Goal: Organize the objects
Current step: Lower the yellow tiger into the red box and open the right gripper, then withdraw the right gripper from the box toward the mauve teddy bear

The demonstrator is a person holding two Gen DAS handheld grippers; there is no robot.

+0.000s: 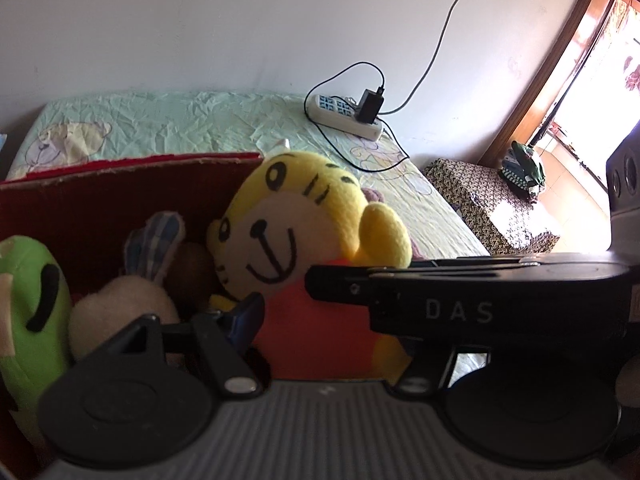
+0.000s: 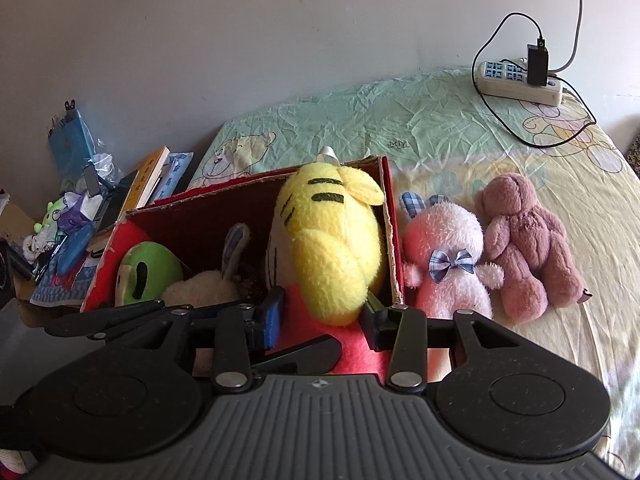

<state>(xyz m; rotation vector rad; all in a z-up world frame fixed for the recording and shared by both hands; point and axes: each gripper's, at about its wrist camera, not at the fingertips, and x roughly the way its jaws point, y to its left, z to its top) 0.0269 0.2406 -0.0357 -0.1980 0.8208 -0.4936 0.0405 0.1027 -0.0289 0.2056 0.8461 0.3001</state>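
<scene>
A yellow tiger plush (image 1: 280,216) (image 2: 328,240) with an orange body sits upright in the right end of the red cardboard box (image 1: 100,216) (image 2: 224,204). My left gripper (image 1: 320,320) has its blue pad beside the orange body; its other finger is hidden behind the right gripper's black body. My right gripper (image 2: 323,314) straddles the tiger's yellow paw, jaws apart, not squeezing it. A green plush (image 1: 32,300) (image 2: 148,268) and a cream rabbit (image 1: 120,308) (image 2: 204,288) also lie in the box. On the bed to the box's right lie a pink rabbit (image 2: 444,248) and a mauve bear (image 2: 528,240).
A power strip with a black charger (image 1: 348,116) (image 2: 520,80) and its cables lies on the bed near the wall. Books and clutter (image 2: 100,200) pile up left of the box. A patterned stool (image 1: 492,208) stands past the bed's end, by a doorway.
</scene>
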